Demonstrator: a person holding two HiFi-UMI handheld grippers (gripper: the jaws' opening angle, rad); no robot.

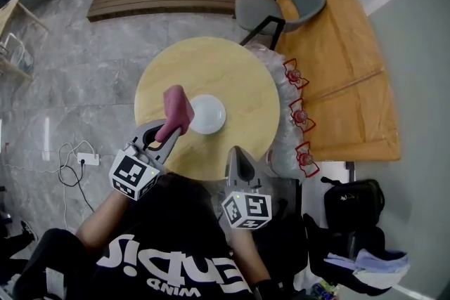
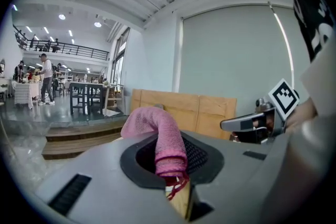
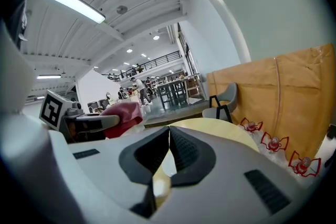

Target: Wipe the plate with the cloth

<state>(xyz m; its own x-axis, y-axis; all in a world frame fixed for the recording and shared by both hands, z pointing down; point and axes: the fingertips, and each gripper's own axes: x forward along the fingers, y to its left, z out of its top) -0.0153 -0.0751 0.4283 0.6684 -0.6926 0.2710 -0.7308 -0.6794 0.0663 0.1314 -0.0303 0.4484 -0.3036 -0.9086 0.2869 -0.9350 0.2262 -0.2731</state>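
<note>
Two things could spoil the wipe from here. First, your left hand-held gripper [image 1: 169,131] has its jaws clamped on only a narrow end of the pink terry cloth [image 1: 177,107], and the rest of the cloth stands up loose and curls over above them. Pressed down like that, I judge it could fold on itself, so the jaws scrape the small round white plate [image 1: 209,114], or the pinched end could pull free. Second, the plate lies loose near the middle of the round pale wooden surface [image 1: 211,63], just beside the cloth; whether they touch cannot be told. Your right hand-held gripper [image 1: 236,153] is closed on nothing and sits at the near edge, apart from the plate, so nothing steadies it. A sideways stroke could push the plate toward the clear-wrapped bottles with red bows [image 1: 299,116] at the right rim. Brace the plate or press lightly.
</note>
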